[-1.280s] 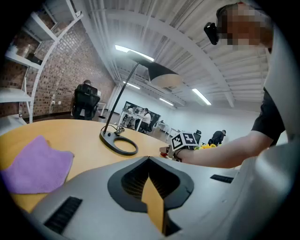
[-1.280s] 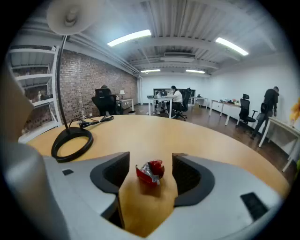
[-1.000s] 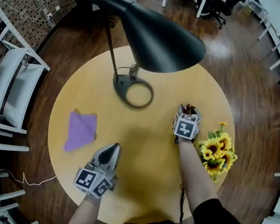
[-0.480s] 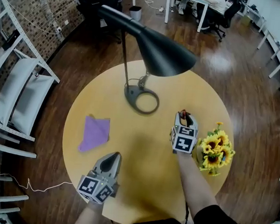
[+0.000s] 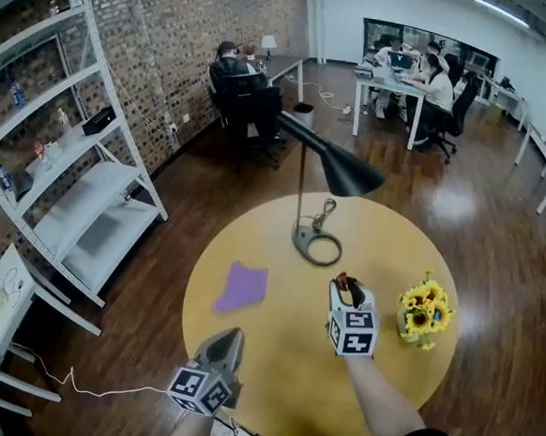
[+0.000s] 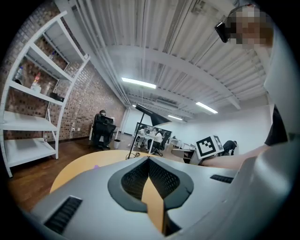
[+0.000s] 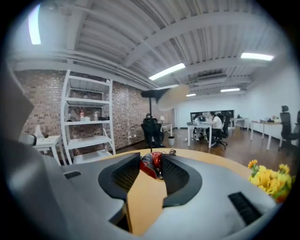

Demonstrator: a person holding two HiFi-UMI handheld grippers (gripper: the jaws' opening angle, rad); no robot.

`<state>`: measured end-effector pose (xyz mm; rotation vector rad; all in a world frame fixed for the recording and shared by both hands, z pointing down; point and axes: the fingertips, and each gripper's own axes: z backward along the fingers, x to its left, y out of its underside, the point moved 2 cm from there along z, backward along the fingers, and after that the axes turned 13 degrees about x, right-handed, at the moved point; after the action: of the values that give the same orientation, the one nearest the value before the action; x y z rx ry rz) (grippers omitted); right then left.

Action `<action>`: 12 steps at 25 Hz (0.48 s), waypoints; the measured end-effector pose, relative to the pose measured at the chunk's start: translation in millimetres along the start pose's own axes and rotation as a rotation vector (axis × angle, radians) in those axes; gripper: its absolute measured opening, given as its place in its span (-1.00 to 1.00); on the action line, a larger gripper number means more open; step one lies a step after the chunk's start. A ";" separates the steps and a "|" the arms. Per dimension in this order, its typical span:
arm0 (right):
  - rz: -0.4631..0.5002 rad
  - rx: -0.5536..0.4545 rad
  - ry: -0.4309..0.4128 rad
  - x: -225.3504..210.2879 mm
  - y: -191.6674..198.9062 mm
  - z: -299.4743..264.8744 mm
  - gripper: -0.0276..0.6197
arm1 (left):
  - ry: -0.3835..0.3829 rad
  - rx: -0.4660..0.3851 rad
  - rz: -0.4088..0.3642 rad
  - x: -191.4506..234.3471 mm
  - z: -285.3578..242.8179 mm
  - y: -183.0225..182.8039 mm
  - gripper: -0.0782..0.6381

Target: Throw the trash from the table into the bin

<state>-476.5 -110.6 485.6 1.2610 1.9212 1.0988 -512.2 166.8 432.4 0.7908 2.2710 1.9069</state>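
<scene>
Round table (image 5: pixel 283 331) in the middle of the head view, carrying everything of interest. Black lamp (image 5: pixel 344 171) on the far half, shade leaning toward the right. Small pale bin (image 5: pixel 303 110) standing well apart from the table, past its far edge: judged the likely target. Sunflowers (image 5: pixel 422 313) near the right rim, just beside the right tongs (image 5: pixel 347 286); allow room on that side. Purple sheet (image 5: pixel 241 287) flat on the left half, long axis slanting from near left to far right, directly ahead of the left tongs (image 5: pixel 233 337) and nearer to them than to the right pair. Left tongs pressed together, nothing between them. Right tongs over the table, just drawn closer and now pinching a crumpled red wrapper (image 7: pixel 151 163) at the tips. For the coming move, carry the wrapper forward past the lamp: in the right gripper view, bin almost on the line of the tongs, a little to its right and far off. Right hand the better placed for the throw; left hand the better placed for the sheet afterwards.
</scene>
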 end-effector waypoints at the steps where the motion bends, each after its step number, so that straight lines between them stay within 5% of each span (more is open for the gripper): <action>1: 0.036 -0.031 -0.026 10.7 -1.0 16.8 -0.46 | -0.006 -0.014 -0.006 -3.0 11.0 0.9 -0.78; 7: 0.141 -0.248 -0.186 45.8 -27.8 111.9 -0.46 | -0.004 -0.068 -0.032 -23.9 40.0 -0.8 -0.78; 12: 0.138 -0.307 -0.213 35.8 -30.6 162.0 -0.46 | 0.057 -0.096 -0.070 -64.3 43.3 -13.6 -0.78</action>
<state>-371.9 -32.4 378.7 1.2925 1.4641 1.2208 -445.0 177.1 392.7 0.6443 2.1882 2.0148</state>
